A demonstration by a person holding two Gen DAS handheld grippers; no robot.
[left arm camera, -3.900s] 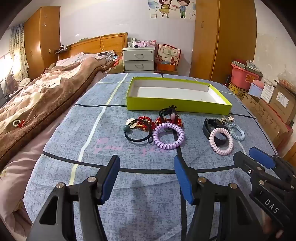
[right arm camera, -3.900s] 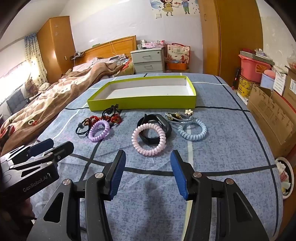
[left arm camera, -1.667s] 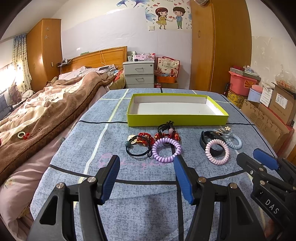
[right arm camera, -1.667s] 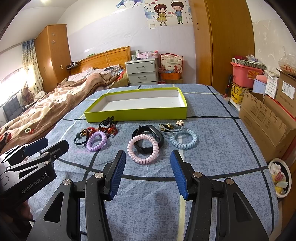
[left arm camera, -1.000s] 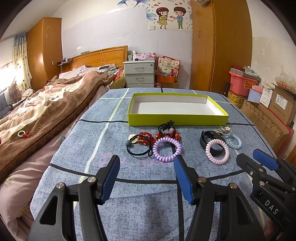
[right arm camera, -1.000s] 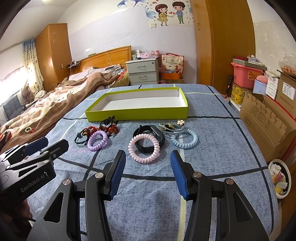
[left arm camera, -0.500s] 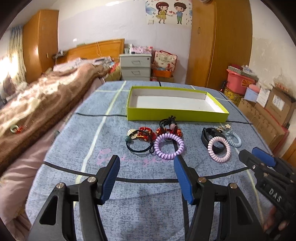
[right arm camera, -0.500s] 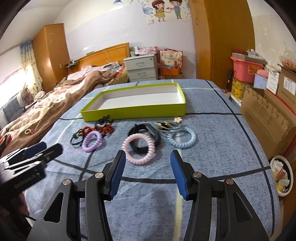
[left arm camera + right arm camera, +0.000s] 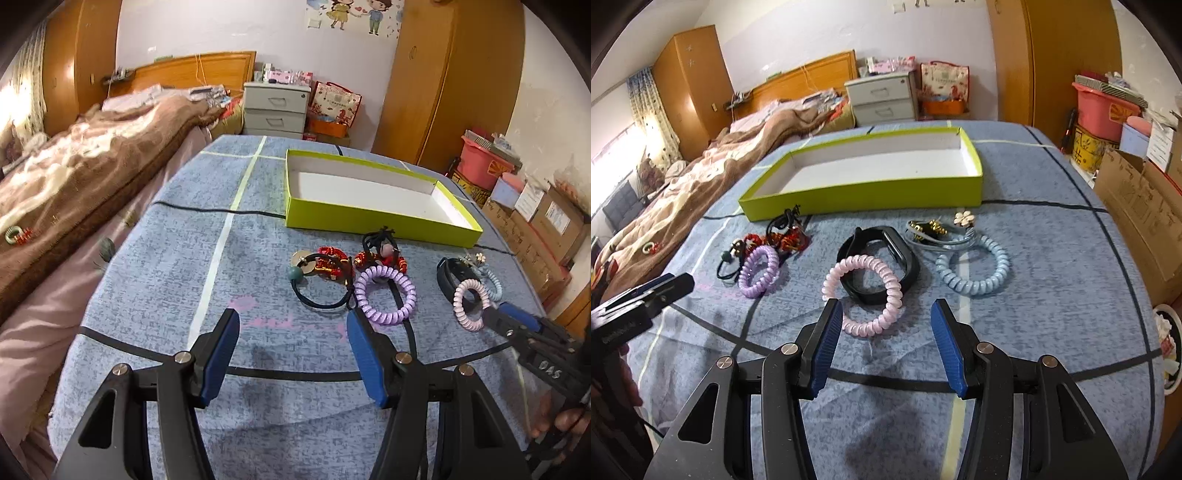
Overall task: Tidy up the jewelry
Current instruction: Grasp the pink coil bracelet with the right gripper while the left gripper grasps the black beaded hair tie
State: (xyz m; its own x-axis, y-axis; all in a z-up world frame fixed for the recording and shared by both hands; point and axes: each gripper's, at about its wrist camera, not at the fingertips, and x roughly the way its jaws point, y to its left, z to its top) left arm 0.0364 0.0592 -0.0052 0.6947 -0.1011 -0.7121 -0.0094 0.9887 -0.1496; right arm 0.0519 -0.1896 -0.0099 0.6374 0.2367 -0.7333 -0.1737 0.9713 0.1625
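- Left gripper (image 9: 291, 325): jaws spread wide, nothing held; seen hovering over the blue-grey bedcover (image 9: 155, 280), short of the jewelry.
- Right gripper (image 9: 884, 317): jaws likewise wide apart, nothing clamped; pink spiral band (image 9: 864, 295) is framed just ahead of the blue pads, its near edge by the left pad.
- Green box (image 9: 864, 195): shallow, white inside, no contents seen; set on the cover behind the row of items.
- Black wristband (image 9: 886, 258): partly overlapped by the pink spiral band; both approx. centre of the right wrist view.
- Light-blue spiral band (image 9: 975, 269): just right of the black one, w/ a gold-and-flower clip (image 9: 938, 227) touching its far side.
- Purple spiral band (image 9: 386, 291): lying near the left gripper's right pad, touching a black hair tie w/ green bead (image 9: 317, 288).
- Red beaded pieces (image 9: 332, 262) & a black knotted tie (image 9: 380, 240): bunched betw. purple band and box.
- Brown blanket (image 9: 74, 162): piled at the left of the bed.
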